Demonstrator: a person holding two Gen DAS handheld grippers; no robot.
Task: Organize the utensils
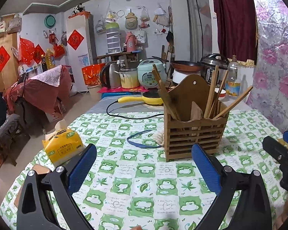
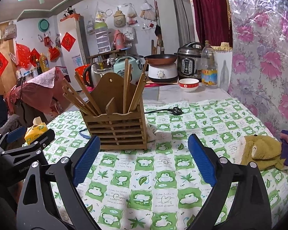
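A slatted wooden utensil holder stands on the green-and-white checked tablecloth, with several wooden chopsticks leaning out of both compartments. My left gripper is open, low over the cloth just in front of the holder, nothing between its blue pads. My right gripper is open wide too, a little in front and to the right of the holder, and holds nothing. Each gripper shows at the edge of the other's view.
A yellow tissue pack lies at the table's left edge. A blue band and a pale cloth lie left of the holder. A black cord with plug, a red-rimmed bowl, a bottle and cookers stand behind. An olive cloth lies right.
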